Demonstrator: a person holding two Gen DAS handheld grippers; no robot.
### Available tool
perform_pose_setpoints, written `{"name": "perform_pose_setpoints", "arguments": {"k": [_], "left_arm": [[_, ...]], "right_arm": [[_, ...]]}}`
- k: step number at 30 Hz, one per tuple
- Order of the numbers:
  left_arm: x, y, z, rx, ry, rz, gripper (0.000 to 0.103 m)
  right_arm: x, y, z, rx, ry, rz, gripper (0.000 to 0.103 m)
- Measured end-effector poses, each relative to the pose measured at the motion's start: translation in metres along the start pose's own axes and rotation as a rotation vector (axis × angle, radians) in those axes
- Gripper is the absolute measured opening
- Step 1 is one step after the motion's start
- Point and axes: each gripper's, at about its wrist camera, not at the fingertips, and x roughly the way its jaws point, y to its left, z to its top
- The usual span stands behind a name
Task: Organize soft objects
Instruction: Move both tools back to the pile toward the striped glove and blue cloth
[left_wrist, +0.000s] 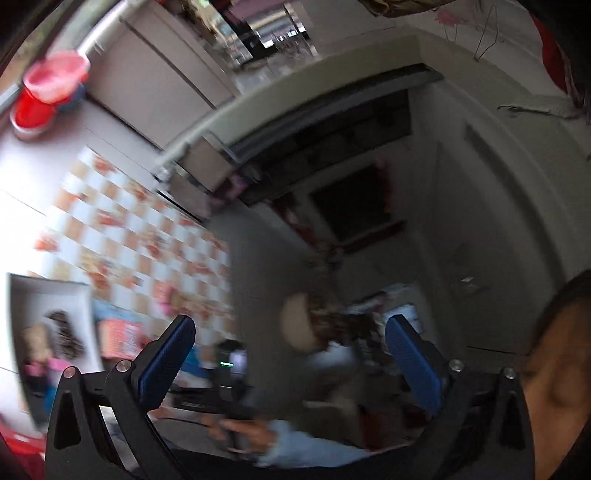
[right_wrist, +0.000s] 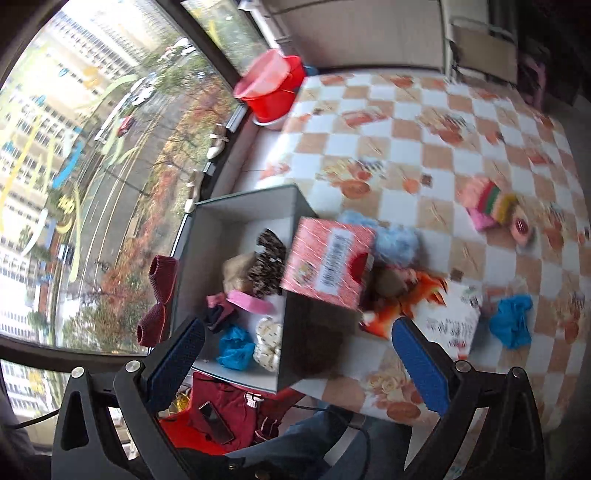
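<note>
The right gripper (right_wrist: 297, 354) gapes wide with nothing held, above a grey square bin (right_wrist: 192, 236) on the checkered tablecloth (right_wrist: 424, 122). Inside lie a blue fluffy wad (right_wrist: 236, 345), a pink sponge (right_wrist: 249, 302) and a leopard scrunchie (right_wrist: 267, 266); a red patterned box (right_wrist: 328, 258) tilts across its rim. The left gripper (left_wrist: 290, 356), equally wide and holding nothing, points up into a blurred room, the bin (left_wrist: 48, 291) at its left edge.

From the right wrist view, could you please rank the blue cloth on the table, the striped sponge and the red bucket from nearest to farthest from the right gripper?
1. Blue cloth, on the table just right of the right gripper.
2. Striped sponge, farther up on the right.
3. Red bucket, far end by the window.
</note>
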Motion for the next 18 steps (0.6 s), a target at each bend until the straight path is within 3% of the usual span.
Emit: {"name": "perform_pose_setpoints", "arguments": {"k": [5,9,13,15,16,18], "left_arm": [[0.043,-0.034,0.016,-0.093,0.134,-0.236,0.103],[0.081,-0.059,0.022,-0.072,0.218,-0.305,0.103],[0.117,-0.064,0.024,-0.057,0.260,-0.263,0.103],[0.134,-0.058,0.025,-0.069,0.263,-0.202,0.103],[0.141,-0.053,0.026,-0.069,0.259,-0.161,0.103],[0.155,-0.037,0.027,-0.056,0.240,-0.009,0.103]], "right_arm": [[-0.001,-0.043,-0.020,0.136,0.013,-0.005,0.102],[-0.015,-0.079,-0.028,0.227,-0.021,-0.042,0.102],[-0.026,-0.116,-0.032,0.312,-0.042,-0.081,0.102],[-0.031,-0.138,-0.033,0.355,-0.046,-0.109,0.102],[-0.032,-0.149,-0.034,0.374,-0.044,-0.125,0.102],[-0.032,-0.170,-0.036,0.409,-0.030,-0.152,0.102]]}}
